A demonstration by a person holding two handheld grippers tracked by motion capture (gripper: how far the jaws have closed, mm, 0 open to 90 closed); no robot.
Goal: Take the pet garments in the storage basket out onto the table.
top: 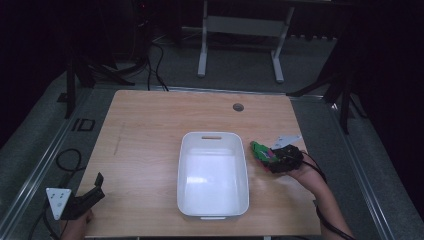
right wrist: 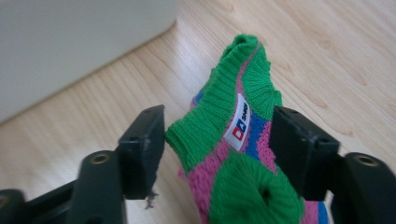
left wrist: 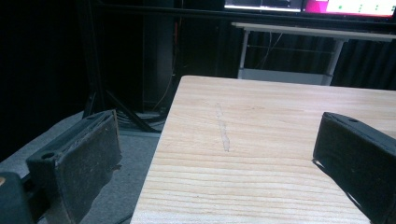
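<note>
A knitted sock (top: pixel 259 149) in green, pink and blue with a small white label lies on the wooden table (top: pixel 145 130), just right of a white plastic tub (top: pixel 183 165). My right gripper (top: pixel 270 156) lies low over the table and points left toward the tub. In the right gripper view the sock (right wrist: pixel 233 140) sits bunched between the jaws of my right gripper (right wrist: pixel 219 121), which stand apart and do not squeeze it. The tub's wall (right wrist: pixel 70 42) is at the upper left there. My left gripper (top: pixel 99 189) rests at the table's near left corner, open on nothing (left wrist: pixel 219 126).
The tub's inside looks bare. A round cable hole (top: pixel 238 107) sits near the table's far edge. Beyond the table stand a white desk frame (top: pixel 202 60) and black stands. In the left gripper view the table's left edge (left wrist: pixel 159 144) drops to grey floor.
</note>
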